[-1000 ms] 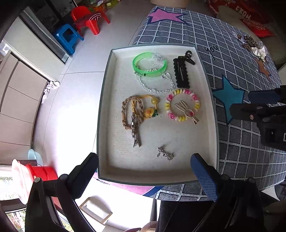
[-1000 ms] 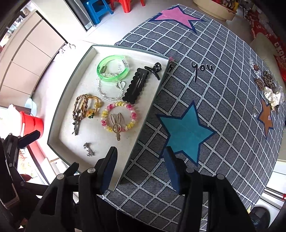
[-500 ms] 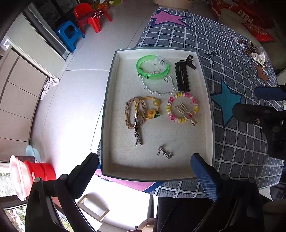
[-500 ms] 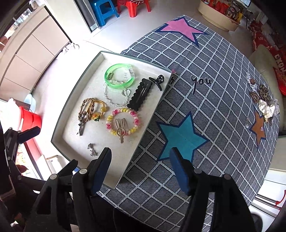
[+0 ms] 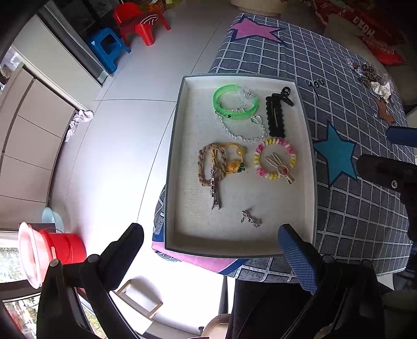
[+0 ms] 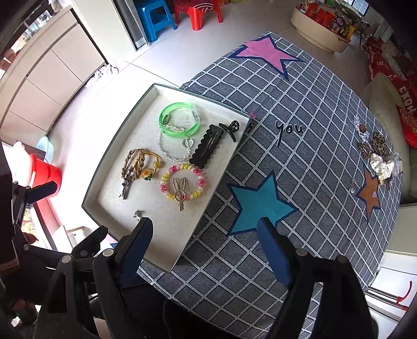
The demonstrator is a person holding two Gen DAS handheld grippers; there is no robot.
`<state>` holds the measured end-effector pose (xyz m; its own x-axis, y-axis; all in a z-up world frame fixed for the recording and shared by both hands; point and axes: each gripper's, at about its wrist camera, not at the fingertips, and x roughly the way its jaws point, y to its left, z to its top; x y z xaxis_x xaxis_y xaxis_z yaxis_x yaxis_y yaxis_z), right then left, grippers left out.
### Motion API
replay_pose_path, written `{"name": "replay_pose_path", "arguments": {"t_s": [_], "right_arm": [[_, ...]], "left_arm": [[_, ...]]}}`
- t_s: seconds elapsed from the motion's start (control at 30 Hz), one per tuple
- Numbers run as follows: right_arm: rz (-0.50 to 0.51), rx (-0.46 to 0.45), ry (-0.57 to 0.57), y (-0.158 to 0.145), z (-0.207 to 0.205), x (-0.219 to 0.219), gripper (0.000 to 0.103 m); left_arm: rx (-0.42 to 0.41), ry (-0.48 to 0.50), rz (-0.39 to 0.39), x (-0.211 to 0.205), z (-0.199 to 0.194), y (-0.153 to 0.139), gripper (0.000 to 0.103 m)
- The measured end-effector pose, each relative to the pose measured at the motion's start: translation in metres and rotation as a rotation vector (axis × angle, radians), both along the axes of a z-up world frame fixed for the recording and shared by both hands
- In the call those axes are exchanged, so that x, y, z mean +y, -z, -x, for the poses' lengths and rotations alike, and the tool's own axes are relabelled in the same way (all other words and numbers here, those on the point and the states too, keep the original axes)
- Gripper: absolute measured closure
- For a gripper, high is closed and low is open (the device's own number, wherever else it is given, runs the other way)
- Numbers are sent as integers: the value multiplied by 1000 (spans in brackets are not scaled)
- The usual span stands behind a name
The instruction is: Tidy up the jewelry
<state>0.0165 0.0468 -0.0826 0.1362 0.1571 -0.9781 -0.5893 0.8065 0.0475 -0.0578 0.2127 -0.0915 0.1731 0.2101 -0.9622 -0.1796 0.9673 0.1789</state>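
A white tray lies on the checked tablecloth. It holds a green bangle, a clear bead chain, a black hair clip, a braided band with a yellow charm, a pink-yellow bead bracelet with a rabbit clip and a small silver charm. My left gripper is open and empty, above the tray's near edge. My right gripper is open and empty, above the tray's near right corner.
More jewelry and hair ties lie at the table's far right edge. A red bucket stands on the floor at left. Red and blue stools stand far back. The table edge runs just below the tray.
Both grippers have risen and drawn back from the tray, so the tray and table look smaller. Both stay open and empty. Nothing in the tray has moved.
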Motion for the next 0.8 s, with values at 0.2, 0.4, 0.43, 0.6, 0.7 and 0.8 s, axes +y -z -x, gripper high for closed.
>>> {"name": "replay_pose_path", "arguments": {"t_s": [0.2, 0.4, 0.43, 0.6, 0.7, 0.8], "right_arm": [[1, -31, 3, -11, 1, -3, 17], [-14, -48, 18, -18, 1, -5, 16], [-17, -50, 20, -19, 1, -5, 16], [-24, -60, 25, -22, 1, -5, 16], [-22, -60, 22, -22, 1, -4, 16], [-22, -60, 26, -22, 1, -4, 16]], "left_arm": [[5, 4, 0, 1, 3, -4, 0], [-25, 30, -14, -3, 4, -16, 0], [-28, 33, -17, -4, 4, -17, 0], [-37, 35, -29, -5, 6, -21, 0], [-40, 32, -33, -5, 7, -23, 0], [-42, 32, -36, -5, 8, -23, 0]]}}
